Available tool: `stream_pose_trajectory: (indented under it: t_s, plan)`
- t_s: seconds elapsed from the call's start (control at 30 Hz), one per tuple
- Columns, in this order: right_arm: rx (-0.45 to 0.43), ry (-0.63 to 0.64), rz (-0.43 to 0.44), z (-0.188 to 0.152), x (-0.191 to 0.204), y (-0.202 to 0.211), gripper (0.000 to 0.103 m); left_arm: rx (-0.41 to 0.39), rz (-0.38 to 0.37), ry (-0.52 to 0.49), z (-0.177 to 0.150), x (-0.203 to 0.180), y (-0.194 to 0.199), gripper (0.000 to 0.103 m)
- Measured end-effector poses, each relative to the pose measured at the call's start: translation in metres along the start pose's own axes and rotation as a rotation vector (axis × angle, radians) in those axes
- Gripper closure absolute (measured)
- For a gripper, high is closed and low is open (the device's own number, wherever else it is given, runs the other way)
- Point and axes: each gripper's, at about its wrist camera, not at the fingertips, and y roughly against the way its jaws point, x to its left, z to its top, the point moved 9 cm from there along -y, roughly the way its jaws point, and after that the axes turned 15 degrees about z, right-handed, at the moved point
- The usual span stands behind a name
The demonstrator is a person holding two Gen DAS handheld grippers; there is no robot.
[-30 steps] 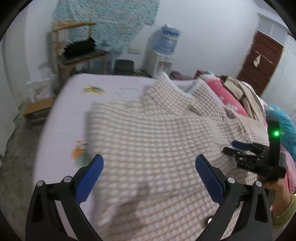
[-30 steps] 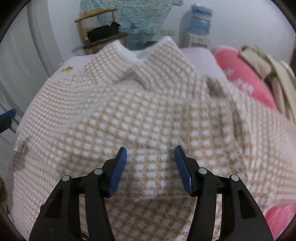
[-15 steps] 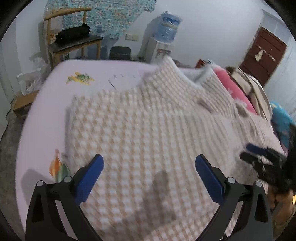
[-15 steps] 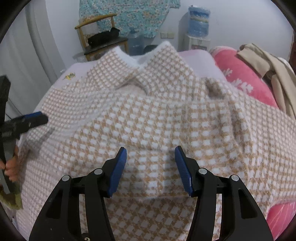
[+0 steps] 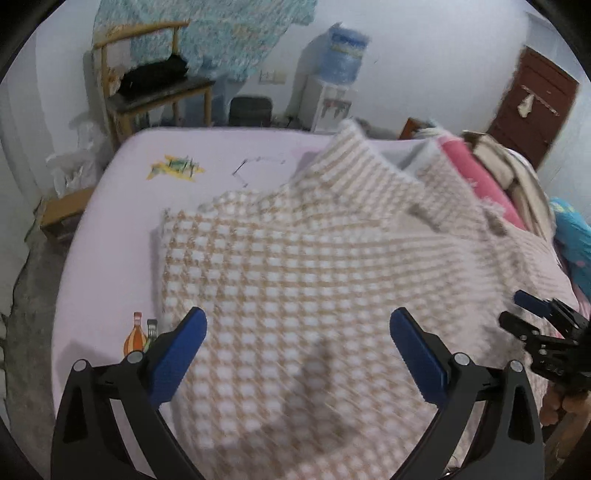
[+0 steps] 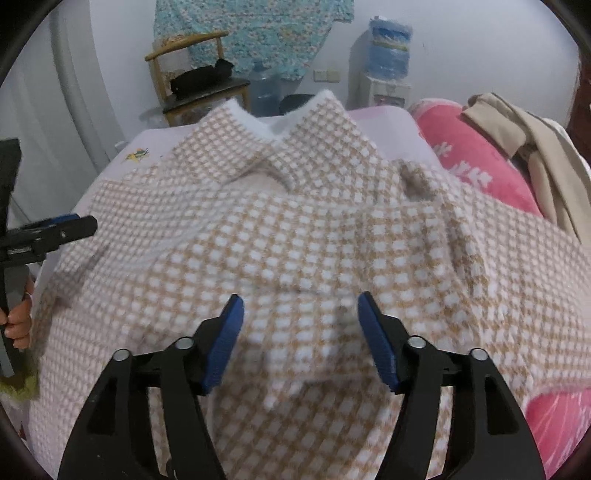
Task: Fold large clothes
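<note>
Grippers angled down over checked shirt (image 5: 295, 266): left gripper (image 5: 297, 343) fingers wide, right gripper (image 6: 299, 332) fingers opening, nothing pinched.

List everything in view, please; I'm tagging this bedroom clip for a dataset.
checked garment: one, tan and white, spread across the bed
bed sheet: one, pale lilac with small prints
pink bedding: one, beside the garment
beige clothes: a pile, on the pink bedding
water dispenser: one, white with blue bottle, by far wall
wooden chair: one, dark item on it, by far wall
patterned cloth: one, teal, hanging on wall
door: one, brown
left gripper: black, blue pads, open above the garment
right gripper: black, blue pads, jaws opening, pads not pressing the garment
</note>
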Motion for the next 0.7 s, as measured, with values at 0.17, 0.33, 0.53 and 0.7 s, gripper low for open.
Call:
stream_pose_trajectory:
  t_s: [0.17, 0.33, 0.53, 0.7]
  plan:
    - [0.037, 0.012, -0.003, -0.018, -0.001, 0.001, 0.038, 0.037, 0.002, -0.120, -0.033, -0.034, -0.003, 0.005]
    - [-0.061, -0.107, 0.071, -0.009, -0.020, 0.059, 0.038, 0.008, 0.058, -0.123, -0.046, -0.034, -0.016, 0.005]
    - [-0.162, -0.351, -0.065, -0.024, -0.134, 0.140, 0.033, -0.024, 0.089, -0.143, -0.050, -0.038, -0.017, 0.005]
    - [-0.284, -0.667, -0.186, -0.063, -0.256, 0.214, 0.031, -0.025, 0.090, -0.142, -0.049, -0.038, -0.017, 0.005]
